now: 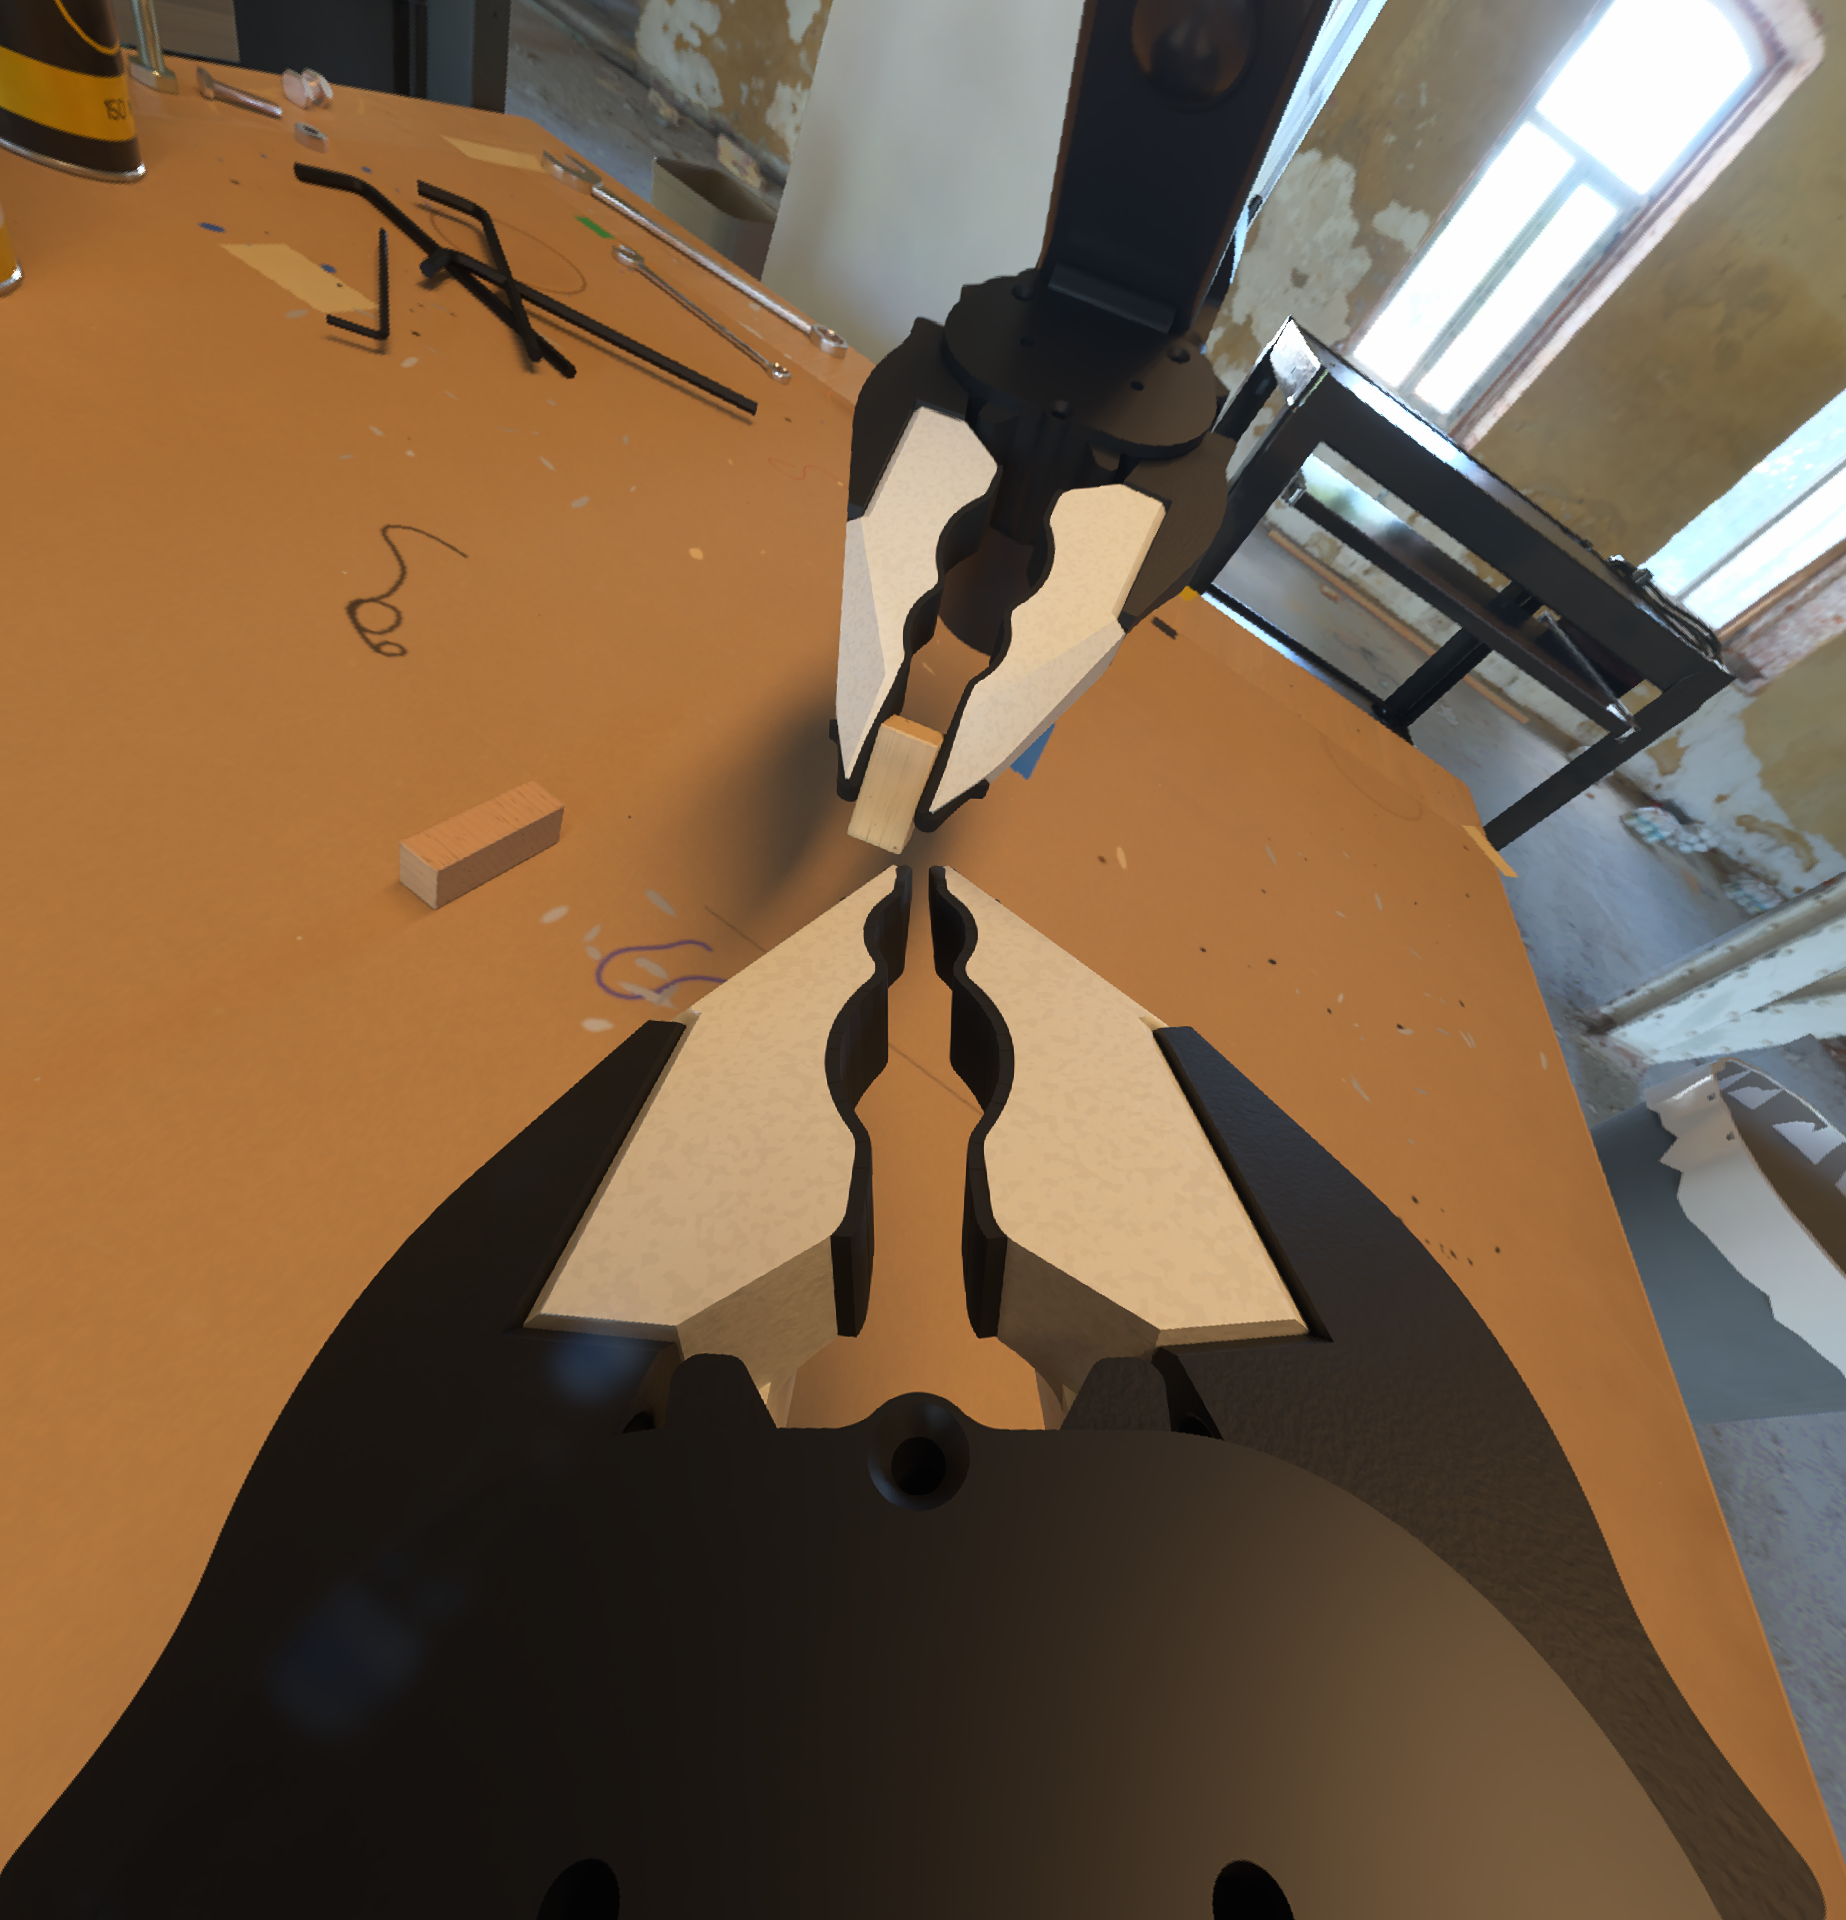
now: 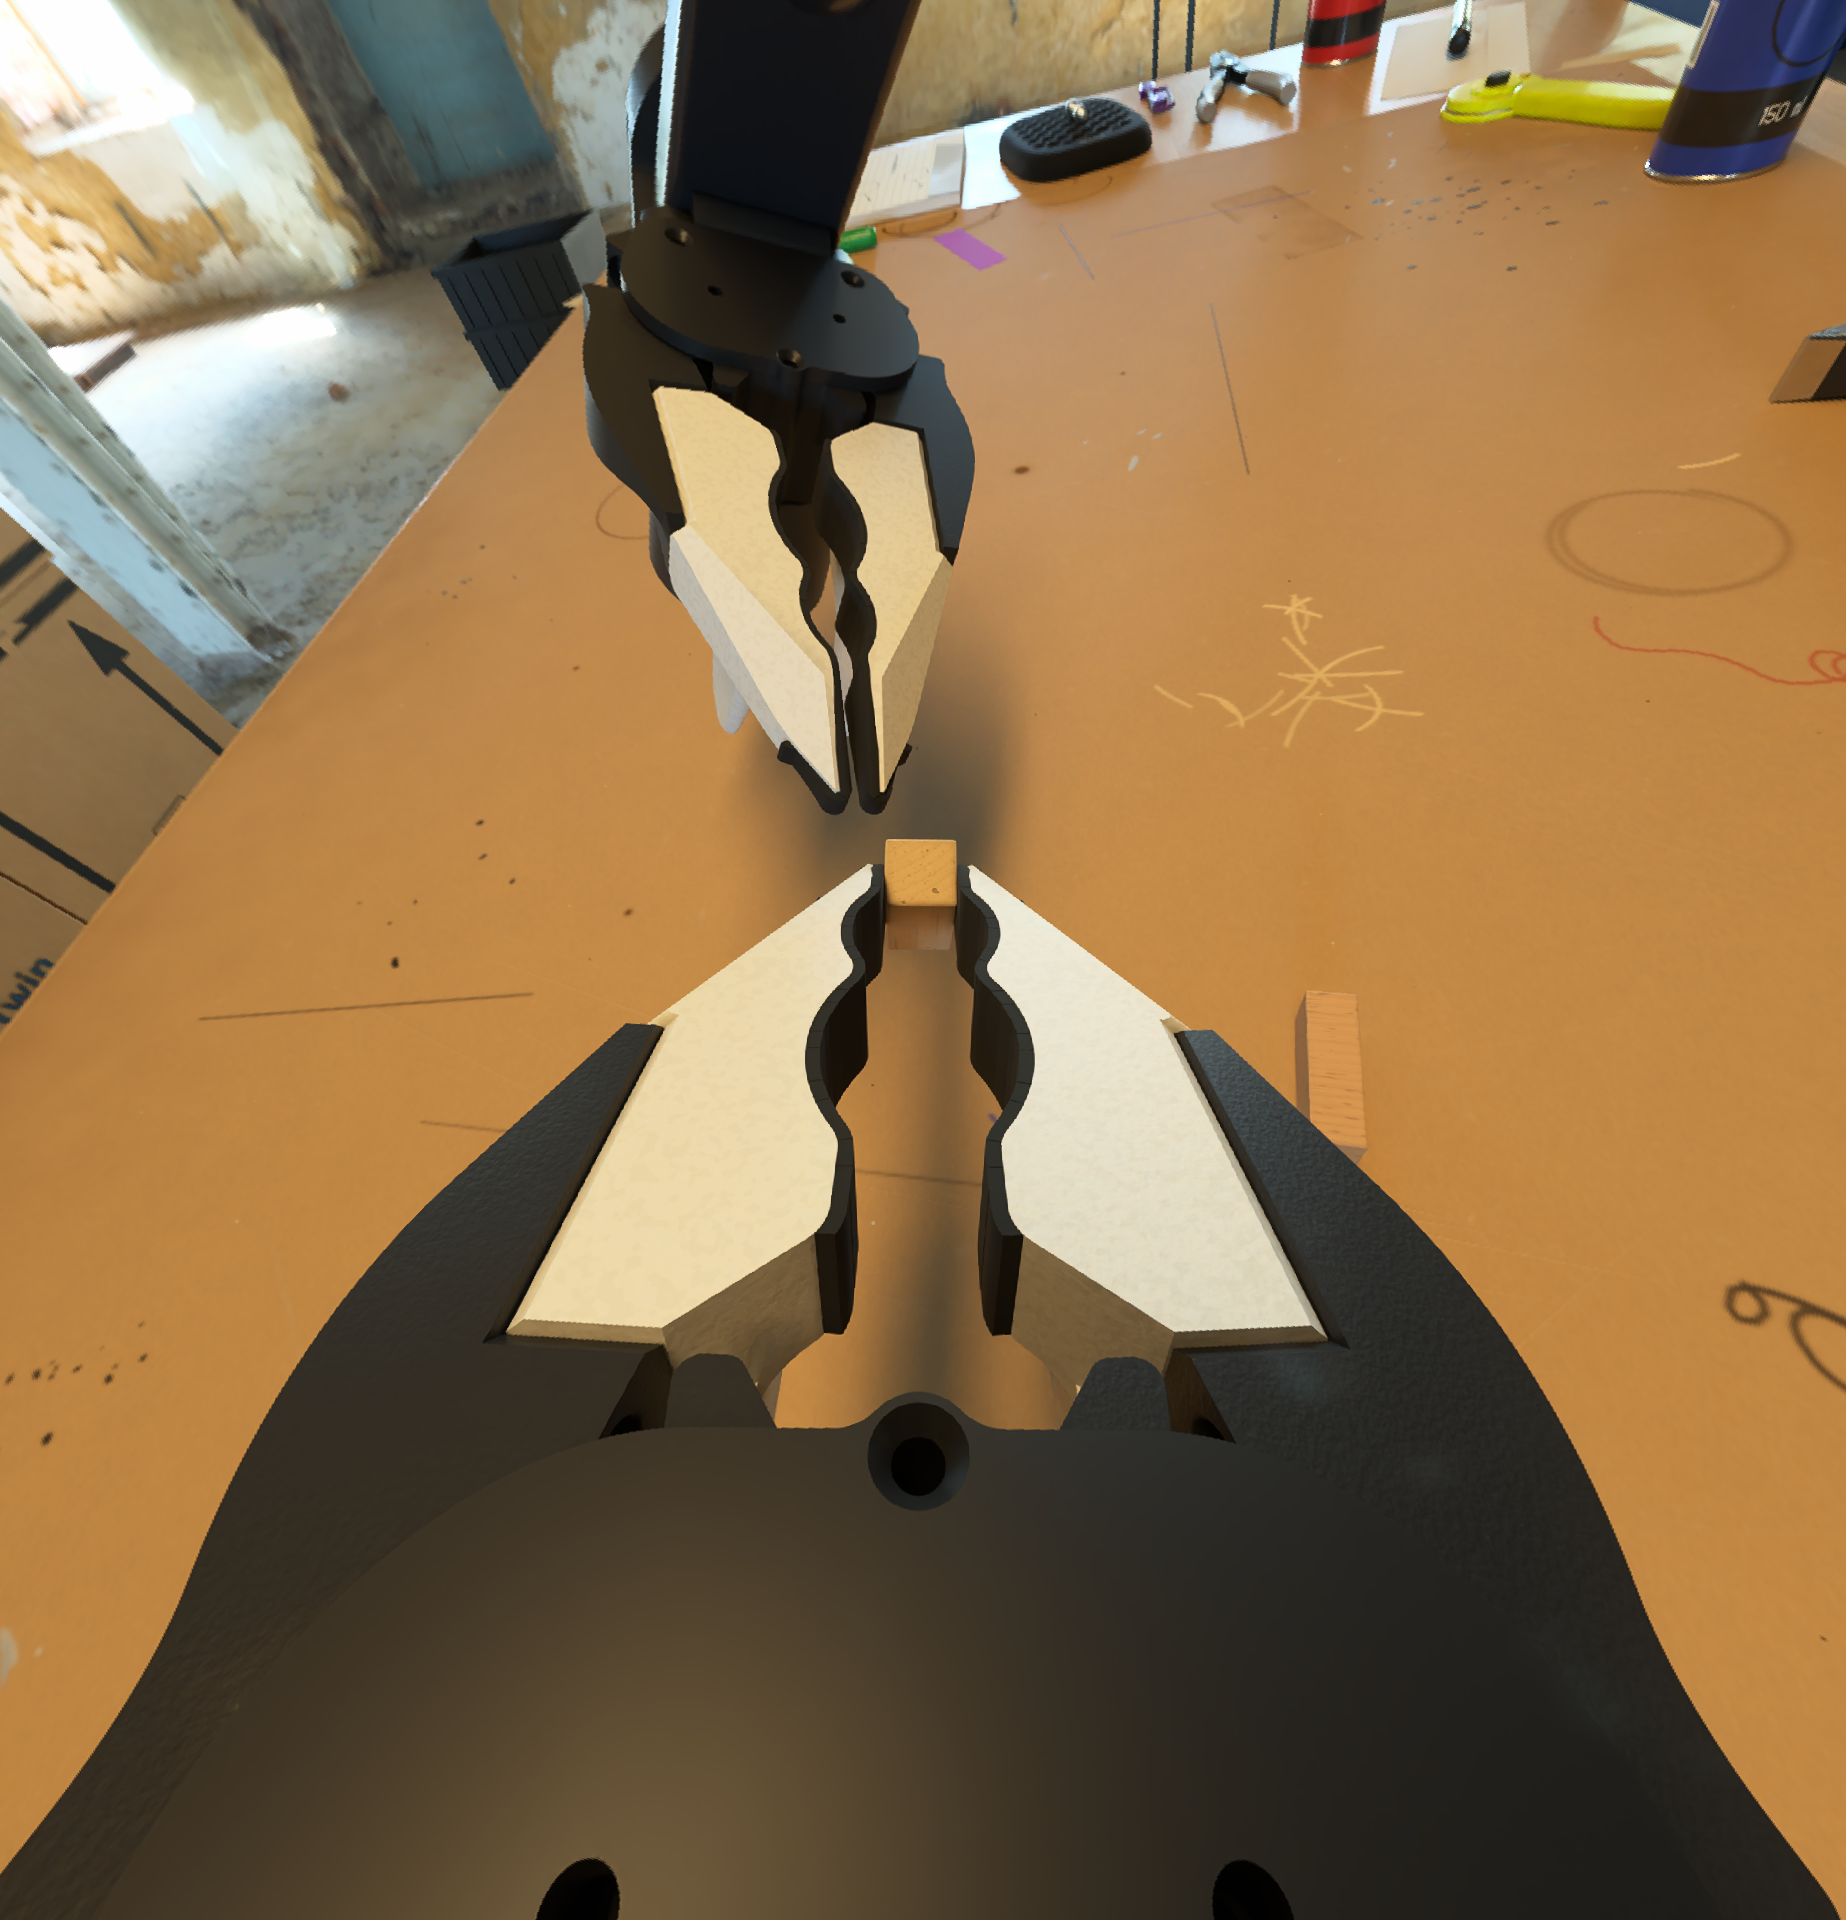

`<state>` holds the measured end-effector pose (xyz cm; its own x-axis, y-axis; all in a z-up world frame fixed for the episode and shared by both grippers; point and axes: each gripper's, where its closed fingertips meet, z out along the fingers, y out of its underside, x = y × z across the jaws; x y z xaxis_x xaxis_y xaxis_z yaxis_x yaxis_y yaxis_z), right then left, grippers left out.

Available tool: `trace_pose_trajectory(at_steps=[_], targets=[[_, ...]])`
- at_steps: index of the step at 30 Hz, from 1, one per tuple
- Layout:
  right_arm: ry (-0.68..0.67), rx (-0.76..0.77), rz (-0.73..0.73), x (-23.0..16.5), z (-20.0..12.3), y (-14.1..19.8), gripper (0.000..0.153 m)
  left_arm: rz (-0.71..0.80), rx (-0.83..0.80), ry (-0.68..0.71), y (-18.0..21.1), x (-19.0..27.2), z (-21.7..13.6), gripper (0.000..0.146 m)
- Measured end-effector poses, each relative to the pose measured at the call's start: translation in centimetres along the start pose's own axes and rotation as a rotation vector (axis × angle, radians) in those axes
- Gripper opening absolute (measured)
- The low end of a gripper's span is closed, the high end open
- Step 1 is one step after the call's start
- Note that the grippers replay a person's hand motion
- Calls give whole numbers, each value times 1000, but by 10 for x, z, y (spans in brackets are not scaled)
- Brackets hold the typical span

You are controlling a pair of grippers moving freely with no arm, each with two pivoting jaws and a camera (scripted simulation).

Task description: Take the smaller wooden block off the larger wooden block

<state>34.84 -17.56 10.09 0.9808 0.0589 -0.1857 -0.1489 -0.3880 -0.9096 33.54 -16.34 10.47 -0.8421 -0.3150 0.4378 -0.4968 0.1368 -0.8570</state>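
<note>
My right gripper [image 2: 920, 883] is shut on the smaller wooden block [image 2: 920, 875], gripping it at the fingertips just above the orange table [image 2: 1314, 416]. In the left wrist view the same block [image 1: 893, 784] hangs upright between the right gripper's fingers [image 1: 1002, 717]. The larger wooden block [image 1: 479, 844] lies flat on the table by itself, apart from the smaller one; it shows beside my right fingers [image 2: 1332, 1070]. My left gripper [image 1: 919, 875] is shut and empty, its tips facing the held block a short way off; it also shows in the right wrist view [image 2: 857, 800].
Black hex keys [image 1: 503, 281], wrenches [image 1: 711, 281] and a can [image 1: 46, 94] lie far off on the table. A blue can [image 2: 1729, 104], a yellow tool [image 2: 1553, 104] and a black pad [image 2: 1075, 135] sit at the far edge. The table edge [image 2: 379, 582] and cardboard boxes [image 2: 46, 779] are at left.
</note>
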Motion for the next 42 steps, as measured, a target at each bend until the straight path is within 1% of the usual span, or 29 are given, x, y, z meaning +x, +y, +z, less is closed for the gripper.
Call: trace_pose_trajectory(at_steps=[18, 27, 32, 42], targets=[[-4, 21, 24, -2, 1, 1, 12, 5, 9, 11, 1, 1, -1, 3], [17, 15, 23, 0, 3, 4, 12, 2, 7, -1, 4, -1, -1, 3], [53, 2, 2, 1, 4, 5, 12, -5, 2, -9, 5, -3, 0, 3], [125, -17, -30, 5, 4, 9, 12, -68, 1, -11, 7, -6, 3, 3]])
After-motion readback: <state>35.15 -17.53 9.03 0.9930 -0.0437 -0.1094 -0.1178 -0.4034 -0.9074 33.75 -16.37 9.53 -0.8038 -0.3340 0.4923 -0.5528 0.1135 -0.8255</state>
